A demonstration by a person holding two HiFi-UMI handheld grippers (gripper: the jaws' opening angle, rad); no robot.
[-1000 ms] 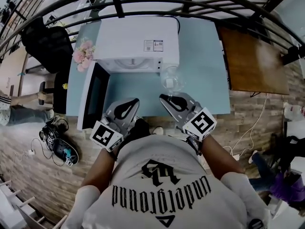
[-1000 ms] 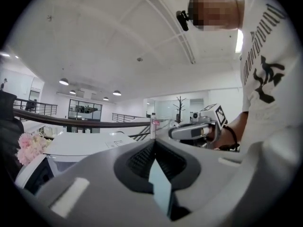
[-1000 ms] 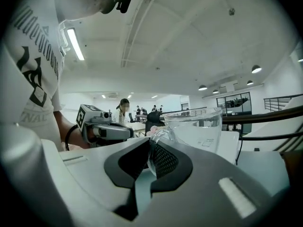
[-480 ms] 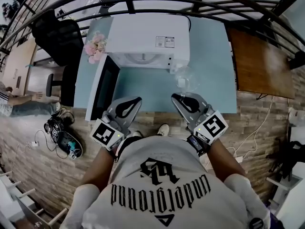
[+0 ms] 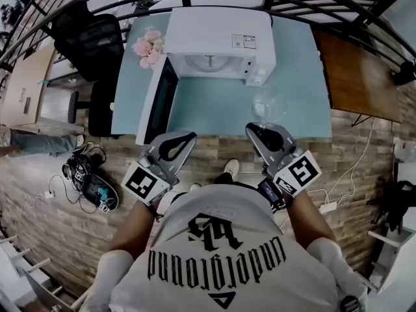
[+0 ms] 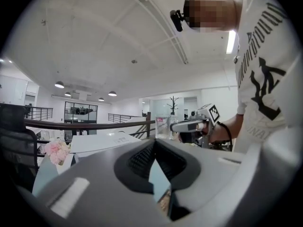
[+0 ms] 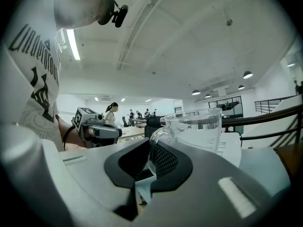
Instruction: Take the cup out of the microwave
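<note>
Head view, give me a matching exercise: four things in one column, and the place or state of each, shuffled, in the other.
Things:
1. cup
2. microwave door
3. flowers
4. left gripper

Place or state:
A. nothing between its jaws
B. swung open
C. pink, beside the microwave
D. held by its handle in the right gripper

Pairs: 1-D, 2-B, 3-C, 4-A
</note>
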